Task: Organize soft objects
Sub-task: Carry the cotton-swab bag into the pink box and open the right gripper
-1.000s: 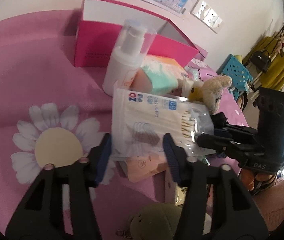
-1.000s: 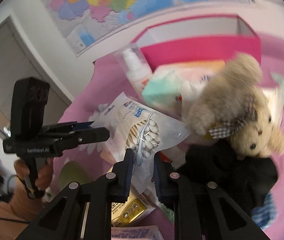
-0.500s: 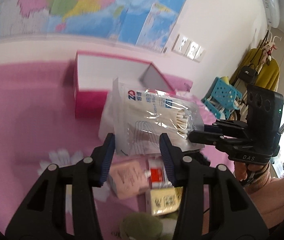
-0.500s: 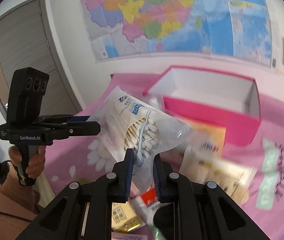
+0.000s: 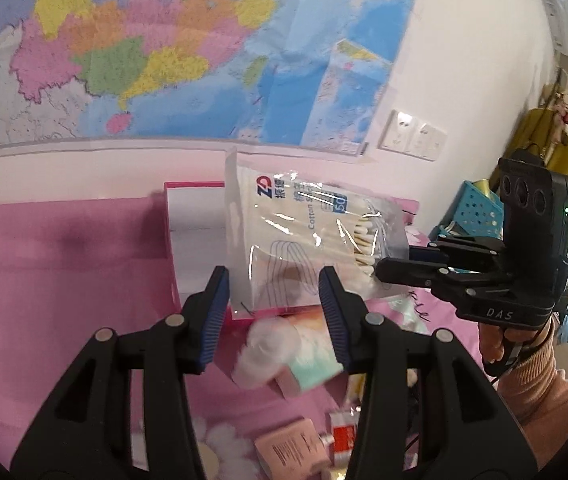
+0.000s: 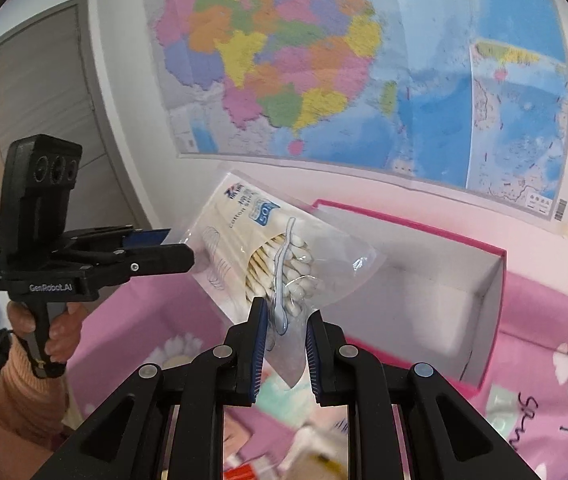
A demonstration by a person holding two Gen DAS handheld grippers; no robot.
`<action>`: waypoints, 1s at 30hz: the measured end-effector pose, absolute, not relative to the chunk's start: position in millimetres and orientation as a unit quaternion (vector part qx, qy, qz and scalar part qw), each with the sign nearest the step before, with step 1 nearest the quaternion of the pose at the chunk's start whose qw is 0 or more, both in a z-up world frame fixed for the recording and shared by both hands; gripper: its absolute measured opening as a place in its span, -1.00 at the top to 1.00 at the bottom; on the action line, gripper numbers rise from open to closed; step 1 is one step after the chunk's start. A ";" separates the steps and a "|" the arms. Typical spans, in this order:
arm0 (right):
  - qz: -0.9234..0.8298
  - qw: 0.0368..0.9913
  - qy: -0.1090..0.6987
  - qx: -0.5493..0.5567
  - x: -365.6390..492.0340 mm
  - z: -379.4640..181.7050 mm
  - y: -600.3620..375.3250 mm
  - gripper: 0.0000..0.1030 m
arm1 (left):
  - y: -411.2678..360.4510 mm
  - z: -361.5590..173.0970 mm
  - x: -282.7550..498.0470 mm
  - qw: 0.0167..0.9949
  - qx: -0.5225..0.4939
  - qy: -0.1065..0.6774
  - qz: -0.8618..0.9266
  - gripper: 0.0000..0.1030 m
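A clear bag of cotton swabs (image 5: 304, 232) hangs in the air in front of the open pink box (image 5: 192, 220). My left gripper (image 5: 274, 284) is shut on the bag's near end, its blue pads against both side edges. My right gripper (image 5: 392, 264) comes in from the right and is shut on the bag's swab-tip end. In the right wrist view the bag (image 6: 252, 248) slants between the right gripper (image 6: 286, 320) and the left gripper (image 6: 180, 246), above the box (image 6: 424, 280), whose white inside shows nothing.
Below the bag, on the pink flowered cloth (image 5: 64, 280), lie a teal and peach tissue pack (image 5: 308, 356), a blurred white bottle (image 5: 260, 356) and a pink sachet (image 5: 292, 448). A map covers the wall behind. A blue basket (image 5: 480, 208) stands at the far right.
Both grippers have risen together with the bag, lifting it off the pile. The plush bear and bottle have dropped out of the upper view, and the wall map now fills it.
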State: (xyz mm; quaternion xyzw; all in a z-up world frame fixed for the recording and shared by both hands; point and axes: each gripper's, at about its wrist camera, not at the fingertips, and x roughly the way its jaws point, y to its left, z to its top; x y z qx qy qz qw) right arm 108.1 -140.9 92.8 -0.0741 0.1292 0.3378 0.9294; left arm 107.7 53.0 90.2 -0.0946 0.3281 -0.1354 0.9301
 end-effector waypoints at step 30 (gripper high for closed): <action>0.280 0.924 0.260 -0.024 246.5 60.5 -141.6 0.35 | 65.6 43.2 152.9 0.919 -0.100 0.378 -0.055 -0.05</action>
